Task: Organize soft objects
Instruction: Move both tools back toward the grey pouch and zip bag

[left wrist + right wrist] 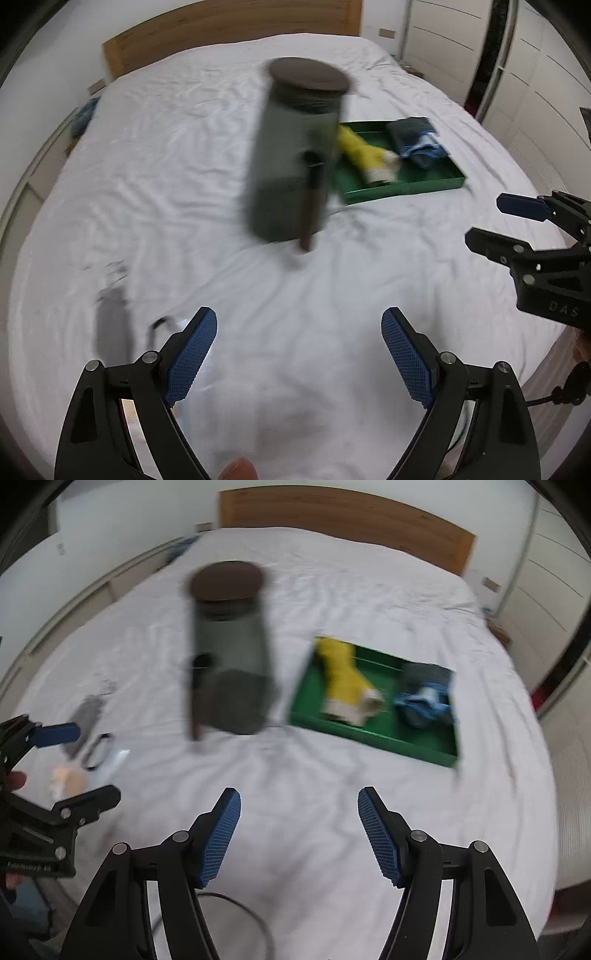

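Observation:
A green tray (pixel 417 183) (pixel 373 734) lies on the white bed and holds a yellow soft item (pixel 360 149) (pixel 341 674) and a dark grey and blue rolled cloth (pixel 417 142) (pixel 424 698). A tall dark grey cylinder with a brown lid (pixel 295 155) (pixel 231 646) stands left of the tray. My left gripper (pixel 299 354) is open and empty over the near sheet; it also shows at the left edge of the right wrist view (pixel 83 764). My right gripper (pixel 299 834) is open and empty; it also shows in the left wrist view (pixel 484 221).
A grey flat item (pixel 112 328) (pixel 86 714) and a small black-rimmed thing (pixel 98 751) lie on the sheet at the left. The wooden headboard (pixel 229 33) (pixel 351 517) is at the far end. White wardrobes (pixel 517 74) stand to the right.

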{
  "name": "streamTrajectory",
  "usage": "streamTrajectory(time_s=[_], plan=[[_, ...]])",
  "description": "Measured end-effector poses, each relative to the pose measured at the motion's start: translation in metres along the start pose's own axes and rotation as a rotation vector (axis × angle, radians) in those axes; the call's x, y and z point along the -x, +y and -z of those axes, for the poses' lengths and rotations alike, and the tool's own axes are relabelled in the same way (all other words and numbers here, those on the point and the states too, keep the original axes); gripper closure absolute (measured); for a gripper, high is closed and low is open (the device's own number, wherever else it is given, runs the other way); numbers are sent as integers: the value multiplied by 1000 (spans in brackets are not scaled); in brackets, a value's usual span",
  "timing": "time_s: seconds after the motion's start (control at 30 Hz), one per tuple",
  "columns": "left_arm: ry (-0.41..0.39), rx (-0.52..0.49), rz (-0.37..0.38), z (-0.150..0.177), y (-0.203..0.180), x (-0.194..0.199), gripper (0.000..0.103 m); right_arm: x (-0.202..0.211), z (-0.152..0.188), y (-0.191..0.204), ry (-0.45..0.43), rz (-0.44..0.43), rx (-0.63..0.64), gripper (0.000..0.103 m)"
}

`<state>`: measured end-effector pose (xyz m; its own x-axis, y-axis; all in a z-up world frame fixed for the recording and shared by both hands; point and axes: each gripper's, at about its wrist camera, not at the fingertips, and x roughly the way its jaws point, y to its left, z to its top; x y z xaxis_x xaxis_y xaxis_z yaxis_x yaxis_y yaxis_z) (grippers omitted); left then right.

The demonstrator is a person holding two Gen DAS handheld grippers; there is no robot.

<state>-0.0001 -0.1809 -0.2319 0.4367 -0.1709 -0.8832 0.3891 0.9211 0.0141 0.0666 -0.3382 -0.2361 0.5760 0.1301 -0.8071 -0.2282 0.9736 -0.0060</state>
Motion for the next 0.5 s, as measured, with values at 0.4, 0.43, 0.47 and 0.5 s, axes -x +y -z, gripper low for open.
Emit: streamTrajectory(time_s=[0.4, 0.43, 0.47, 0.5], plan=[[28, 66, -99, 50, 140, 25, 16, 14, -5, 127, -6, -147, 68, 37], [35, 75, -100, 54, 153, 22, 16, 11, -4, 134, 0, -165, 52, 37], [39, 79, -100, 56, 159, 21, 16, 9, -2, 142, 7, -179, 38, 37], [44, 82, -94, 58, 169, 18, 16, 6, 0, 152, 15, -186, 33, 37]])
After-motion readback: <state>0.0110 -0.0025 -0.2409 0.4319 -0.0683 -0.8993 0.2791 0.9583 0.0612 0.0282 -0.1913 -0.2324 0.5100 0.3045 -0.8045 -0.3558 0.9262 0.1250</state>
